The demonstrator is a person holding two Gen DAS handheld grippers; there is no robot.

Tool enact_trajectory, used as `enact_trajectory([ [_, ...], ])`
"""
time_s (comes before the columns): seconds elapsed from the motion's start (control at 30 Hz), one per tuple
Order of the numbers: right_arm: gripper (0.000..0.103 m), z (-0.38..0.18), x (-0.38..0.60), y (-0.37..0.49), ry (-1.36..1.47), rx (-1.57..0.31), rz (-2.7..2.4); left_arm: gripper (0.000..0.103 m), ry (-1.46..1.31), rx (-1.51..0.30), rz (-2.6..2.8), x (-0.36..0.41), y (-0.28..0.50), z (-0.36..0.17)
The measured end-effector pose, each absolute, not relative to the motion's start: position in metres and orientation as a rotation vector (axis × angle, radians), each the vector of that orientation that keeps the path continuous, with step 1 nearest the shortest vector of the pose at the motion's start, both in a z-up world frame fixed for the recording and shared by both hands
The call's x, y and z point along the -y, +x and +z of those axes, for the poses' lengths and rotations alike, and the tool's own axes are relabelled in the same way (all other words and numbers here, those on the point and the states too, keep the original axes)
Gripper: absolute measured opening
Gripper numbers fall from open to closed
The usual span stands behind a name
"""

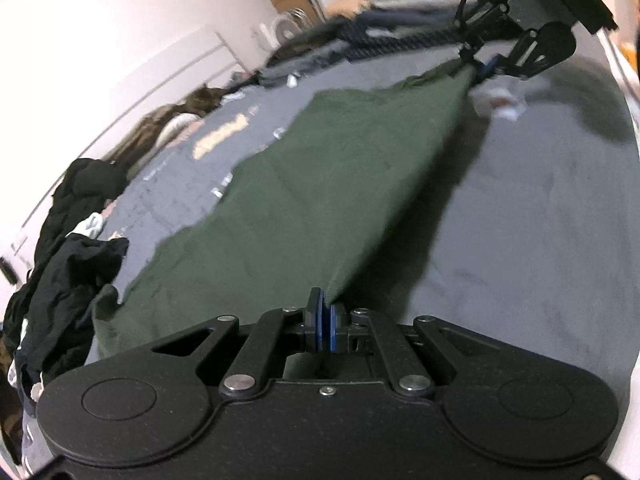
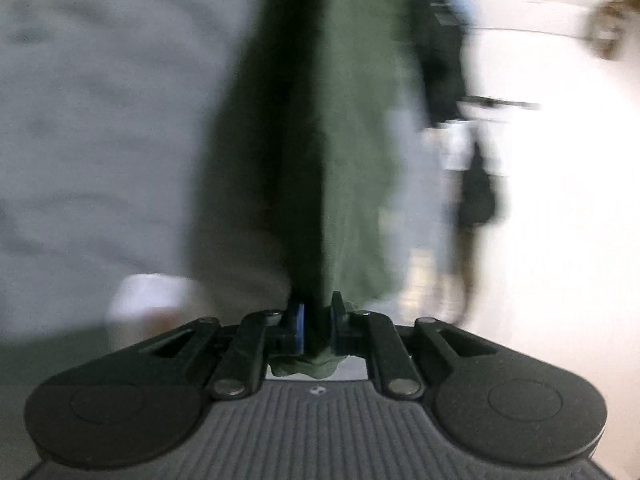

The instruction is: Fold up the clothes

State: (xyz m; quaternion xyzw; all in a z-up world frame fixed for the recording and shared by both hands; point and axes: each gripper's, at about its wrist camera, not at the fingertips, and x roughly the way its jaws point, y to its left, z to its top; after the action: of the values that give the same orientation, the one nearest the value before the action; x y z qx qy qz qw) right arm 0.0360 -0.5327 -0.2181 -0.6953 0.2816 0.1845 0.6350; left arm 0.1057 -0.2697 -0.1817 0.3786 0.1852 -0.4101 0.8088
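**Green garment stretched between two closed grippers over a grey bed**

The left gripper [image 1: 325, 312] has its jaws pressed nearly together, the blue pads pinching an edge of the dark green garment [image 1: 304, 196]. Only the thickness of the cloth separates the pads. From that pinch the cloth runs away across the view to the right gripper [image 1: 478, 65], seen far off at the upper right, where the cloth gathers to a point between its fingertips.

In the right wrist view, the right gripper [image 2: 318, 320] is likewise closed down on the green garment [image 2: 320, 140]: a bunched wad of cloth sits between the jaws and pokes out behind them, and the rest of the cloth runs away from the jaws up the middle of the view. This view is heavily blurred, so little else can be told from it.

The garment is pulled taut along the edge between the two grippers. Its other side sags down and spreads on the grey bedcover [image 1: 540, 220], and a dark shadow lies on the cover beside the taut edge.

A grey shirt with printed lettering [image 1: 208, 156] lies flat on the bedcover, partly under the green cloth. A heap of black clothes [image 1: 68, 248] is piled at the left edge of the bed. More dark and blue clothing [image 1: 384, 32] is heaped at the far end.

No containers show in either view.
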Motion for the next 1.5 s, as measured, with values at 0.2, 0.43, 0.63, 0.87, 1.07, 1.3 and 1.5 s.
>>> enact_trajectory([
  [0.2, 0.043, -0.219, 0.528, 0.047, -1.470, -0.922, 0.415, 0.005, 0.833, -0.430, -0.886, 0.267, 0.105, -0.184],
  [0.43, 0.047, -0.149, 0.555, 0.078, -0.967, -1.008, 0.239, 0.007, 0.683, -0.488, -0.960, 0.245, 0.100, -0.156],
  [0.63, 0.053, -0.106, 0.569, 0.094, -0.268, -0.785, 0.122, 0.020, 0.341, -0.553, -0.882, 0.226, 0.135, -0.133],
  [0.87, 0.055, -0.147, 0.558, 0.129, 0.066, -0.771, 0.098, 0.037, 0.335, -0.766, -0.663, 0.227, 0.177, -0.166],
  [1.07, 0.055, -0.181, 0.565, 0.140, 0.213, -0.816, 0.032, 0.037, 0.251, -0.821, -0.561, 0.215, 0.203, -0.173],
  [1.3, 0.056, -0.149, 0.579, 0.160, 0.259, -0.710, 0.040, 0.040, 0.044, -0.743, -0.492, 0.184, 0.228, -0.156],
  [1.5, 0.056, -0.143, 0.617, 0.209, 0.201, -0.694, -0.003, 0.040, -0.108, -0.675, -0.437, 0.161, 0.246, -0.144],
])
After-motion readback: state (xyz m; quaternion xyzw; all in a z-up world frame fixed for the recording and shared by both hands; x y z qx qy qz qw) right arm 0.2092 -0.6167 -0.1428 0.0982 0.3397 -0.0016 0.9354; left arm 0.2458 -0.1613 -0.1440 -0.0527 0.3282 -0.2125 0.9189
